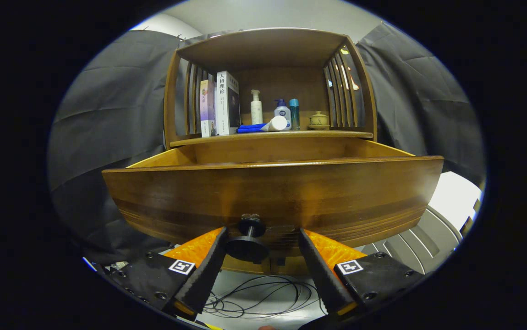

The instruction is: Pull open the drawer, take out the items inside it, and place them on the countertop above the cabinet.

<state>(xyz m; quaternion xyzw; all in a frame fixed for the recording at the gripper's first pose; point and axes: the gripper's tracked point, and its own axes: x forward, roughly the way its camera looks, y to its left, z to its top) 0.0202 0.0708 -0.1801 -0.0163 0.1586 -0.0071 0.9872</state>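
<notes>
The wooden drawer [272, 192] stands pulled out from the cabinet toward me, and its tall front panel hides whatever lies inside. Its dark round knob [247, 245] sits low on the panel, between my fingers. My gripper [261, 231] is open: the left finger lies close beside the knob, the right finger stands clearly apart from it. Nothing is held. Above the drawer runs the countertop [337, 134].
On the countertop, under a slatted wooden hutch [268, 46], stand two books [220, 105], a white pump bottle [256, 107], a blue-capped bottle [282, 109], a teal bottle [294, 113], a lying white-and-blue tube [266, 125] and a small lidded cup [318, 120]. Black cables [254, 298] lie on the floor below.
</notes>
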